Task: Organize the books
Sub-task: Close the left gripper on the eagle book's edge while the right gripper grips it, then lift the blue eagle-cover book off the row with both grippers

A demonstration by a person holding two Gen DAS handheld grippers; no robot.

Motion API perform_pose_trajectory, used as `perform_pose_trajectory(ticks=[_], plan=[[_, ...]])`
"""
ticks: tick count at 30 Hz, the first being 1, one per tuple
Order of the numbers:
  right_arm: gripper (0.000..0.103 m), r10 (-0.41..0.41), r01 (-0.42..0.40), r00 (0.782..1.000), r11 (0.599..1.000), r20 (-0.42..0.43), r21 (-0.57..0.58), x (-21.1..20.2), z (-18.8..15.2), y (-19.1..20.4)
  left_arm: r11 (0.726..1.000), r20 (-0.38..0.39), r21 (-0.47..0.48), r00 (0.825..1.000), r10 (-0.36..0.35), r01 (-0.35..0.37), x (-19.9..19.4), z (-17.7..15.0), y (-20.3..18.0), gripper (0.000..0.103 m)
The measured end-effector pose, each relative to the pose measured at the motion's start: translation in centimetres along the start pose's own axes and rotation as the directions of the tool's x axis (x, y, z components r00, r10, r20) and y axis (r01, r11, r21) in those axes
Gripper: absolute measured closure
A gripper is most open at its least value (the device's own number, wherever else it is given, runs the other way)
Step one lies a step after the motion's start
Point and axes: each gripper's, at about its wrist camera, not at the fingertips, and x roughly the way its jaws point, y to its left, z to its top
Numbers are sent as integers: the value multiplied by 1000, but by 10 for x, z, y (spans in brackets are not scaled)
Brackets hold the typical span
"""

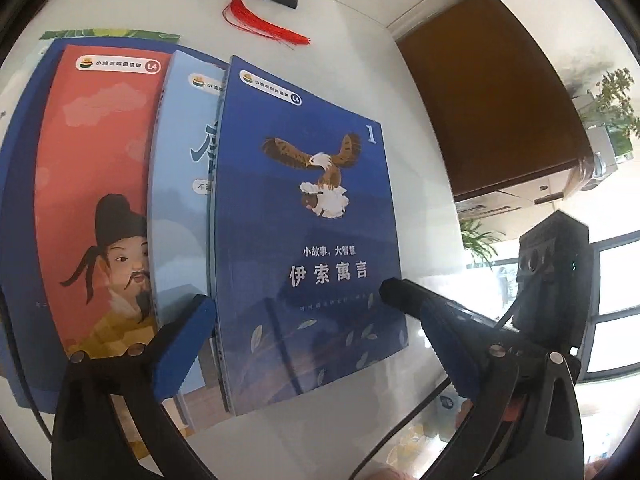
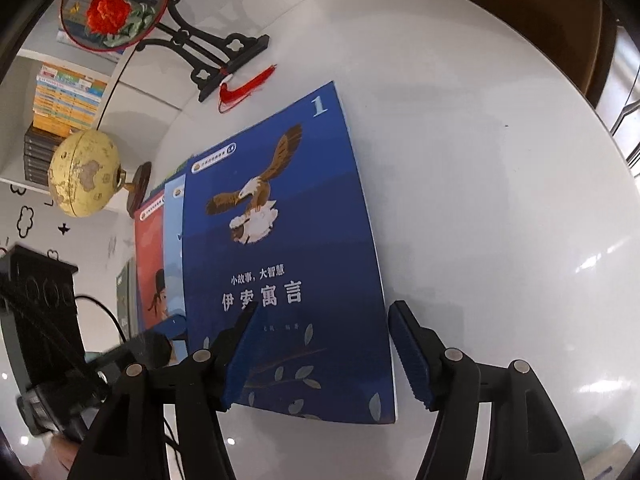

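Two wrist views of one moment in the book-sorting task. The dark blue eagle book (image 1: 308, 216) lay flat on the white worktop (image 1: 360, 40), topmost of a fanned row, partly covering a pale blue book (image 1: 180, 200), which in turn overlapped a red book (image 1: 100, 180); a larger blue cover (image 1: 16, 200) showed beneath them at the left. The eagle book's long axis ran away from both cameras, its bound edge toward the pale blue book and its free long edge facing bare worktop.

The left claw (image 1: 294, 300) stood wide open and held nothing: one finger lay over the spine side, near the seam with the pale blue book, the other over the opposite long edge, so the book's near end sat between the fingers without either pad pressing on it. The right claw (image 2: 322, 310) was partly open and likewise empty; its inner finger hung over the cover near the title, its outer finger just beyond the free edge, over the worktop. Whether any fingertip touched the cover could not be told.

Both claws thus approached from the book's near short end, pointing steeply down. The right claw bracketed the free edge and seemed better placed to pinch it; the left claw spanned the width and probably served to square or steady the book. A fan stand (image 2: 216, 56), red tassel (image 2: 244, 88) and globe (image 2: 84, 172) stood well beyond.
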Motion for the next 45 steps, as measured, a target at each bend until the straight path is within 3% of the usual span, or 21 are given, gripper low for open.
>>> perform_pose_trajectory(ticks=[3,4,5,6,7,9,11,13,17,19,22,23,25,28,31,33,35,36,37,40,45], plan=[[41,16,-15,1000,1000,20,-16,-7,-5,1,1000,36,-1,999,19,-18,-7,-3,2,21],[45,22,-21,999,999,35,-25,-11,-7,2,1000,53,6,999,6,-6,-12,-5,3,51],[49,26,-24,998,999,48,-36,-15,-9,2,994,34,7,994,-108,108,-14,-7,4,96],[64,26,-23,998,999,57,-45,-18,-9,3,984,-8,-25,984,-177,177,-7,-8,4,95],[83,52,-49,997,998,54,-45,-20,-9,1,986,-24,-23,985,-169,168,-3,-10,0,95],[89,146,-146,989,989,26,-23,-18,-10,1,996,-7,85,1000,-26,26,3,-12,-15,95],[90,78,-74,996,991,34,-110,-15,-13,17,988,9,139,997,74,-75,1,-13,-21,95],[89,53,-50,998,987,16,-150,-12,-14,26,988,60,124,994,88,-95,-12,-13,-18,94],[89,72,-71,997,994,4,-88,-9,-15,19,977,187,39,962,199,-210,-43,-4,6,84],[87,71,-72,997,997,-20,-34,-3,-15,14,970,159,29,959,234,-242,-42,4,19,75],[84,33,-32,997,999,-71,17,7,-17,10,964,127,36,958,255,-262,-40,5,30,74],[81,66,-64,995,997,-69,32,8,-18,9,957,105,35,954,282,-287,-36,8,33,71],[57,130,-126,990,989,-59,77,8,-20,7,958,87,37,956,280,-284,-31,10,34,68],[53,144,-140,989,985,-37,99,7,-22,10,973,52,52,973,224,-227,-26,4,29,67],[44,154,-152,988,986,-28,69,7,-24,15,946,91,125,953,289,-299,-28,-5,17,74],[46,136,-135,990,990,-22,31,7,-25,21,915,121,201,935,332,-351,-31,-13,5,76],[62,66,-66,998,996,-9,-52,4,-29,29,900,139,240,930,339,-364,-34,-18,-2,76],[74,24,-23,1000,996,6,-86,2,-31,32,901,140,246,933,331,-356,-38,-21,-4,76],[76,-5,8,1000,994,26,-113,-3,-35,35,906,139,241,936,323,-348,-42,-23,-3,76],[89,49,-43,998,992,40,-122,-14,-38,36,932,112,207,954,280,-298,-52,-27,4,80],[89,57,-60,998,985,-29,-162,-23,-50,44,937,52,203,959,280,-285,-57,-62,6,79]])
